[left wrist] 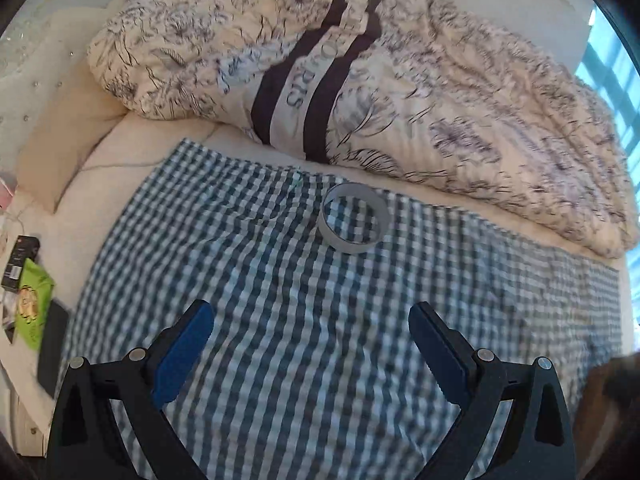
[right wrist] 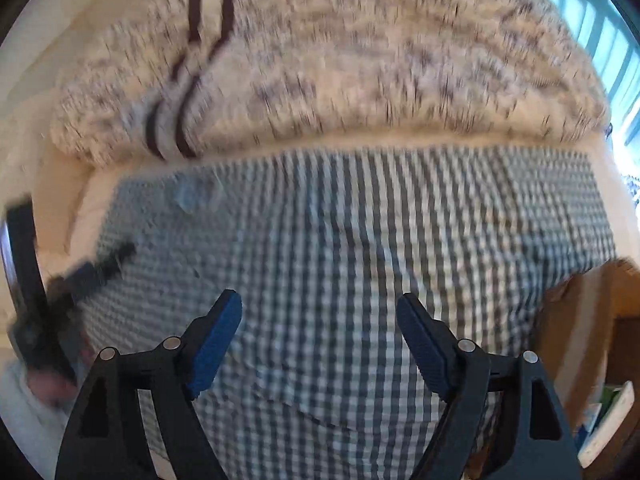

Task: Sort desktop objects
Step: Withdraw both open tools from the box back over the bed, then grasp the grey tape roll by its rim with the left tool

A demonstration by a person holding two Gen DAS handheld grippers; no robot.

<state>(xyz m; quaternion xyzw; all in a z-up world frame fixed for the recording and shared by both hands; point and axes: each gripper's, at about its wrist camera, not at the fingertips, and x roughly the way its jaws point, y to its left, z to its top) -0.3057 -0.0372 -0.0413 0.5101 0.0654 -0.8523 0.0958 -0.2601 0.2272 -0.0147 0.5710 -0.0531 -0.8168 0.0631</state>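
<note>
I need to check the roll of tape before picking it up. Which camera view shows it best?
The left wrist view: the tape roll lies sharp and unobstructed on the checked cloth, ahead of the open left gripper. The right wrist view shows only a faint blurred patch that may be it.

One tape roll (left wrist: 354, 219), two claws (left wrist: 310, 350)

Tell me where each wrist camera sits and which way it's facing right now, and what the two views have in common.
Left wrist: on the left gripper, tilted down at the checked cloth and the tape roll ahead of it; only its own open fingers show.
Right wrist: on the right gripper, tilted down at the cloth, heavily blurred; its open fingers show, and at the left edge the other gripper with a hand.
Shared: checked cloth, flowered duvet, window.
</note>
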